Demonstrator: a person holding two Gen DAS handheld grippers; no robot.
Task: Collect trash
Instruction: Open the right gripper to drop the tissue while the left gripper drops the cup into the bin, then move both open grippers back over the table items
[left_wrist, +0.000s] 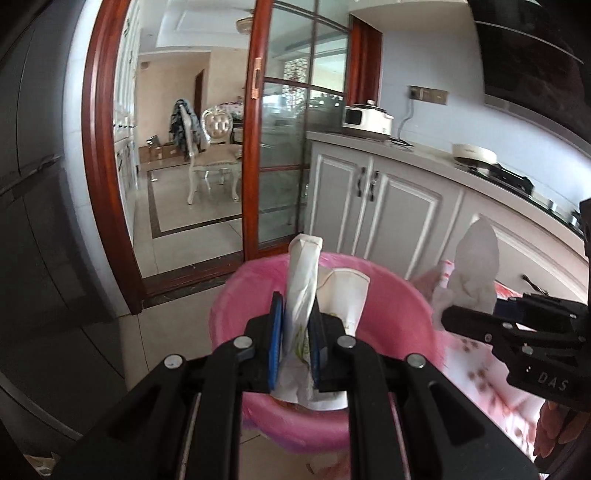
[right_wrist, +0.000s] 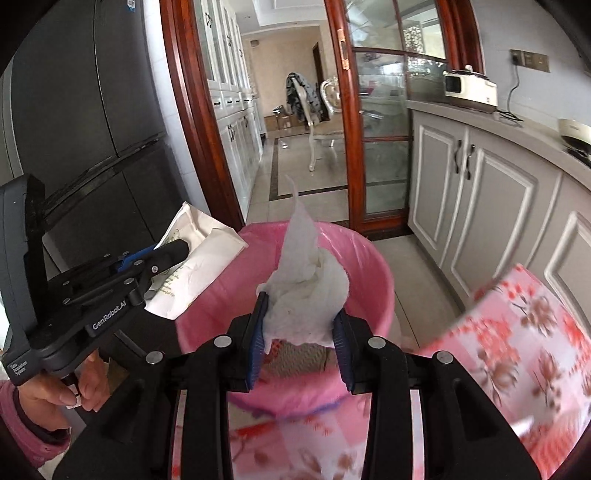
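Observation:
A bin with a pink liner (left_wrist: 399, 317) stands on the floor just ahead of both grippers. In the left wrist view my left gripper (left_wrist: 296, 301) is shut on a flattened white paper packet (left_wrist: 304, 266) with green print, held upright over the bin's near side. My right gripper (left_wrist: 454, 314) shows at the right with a white tissue (left_wrist: 476, 258). In the right wrist view my right gripper (right_wrist: 301, 310) is shut on that crumpled tissue (right_wrist: 306, 288) above the bin (right_wrist: 373, 295). At the left, my left gripper (right_wrist: 181, 247) holds the packet (right_wrist: 207, 258) by the rim.
A pink floral cloth (right_wrist: 517, 332) covers a surface at the right, close to the bin. White cabinets (left_wrist: 406, 218) run along the right wall under a counter. A dark fridge (right_wrist: 92, 110) stands at the left. A red-framed glass door (left_wrist: 288, 147) opens to a tiled room. A hand (right_wrist: 48, 395) grips the left tool.

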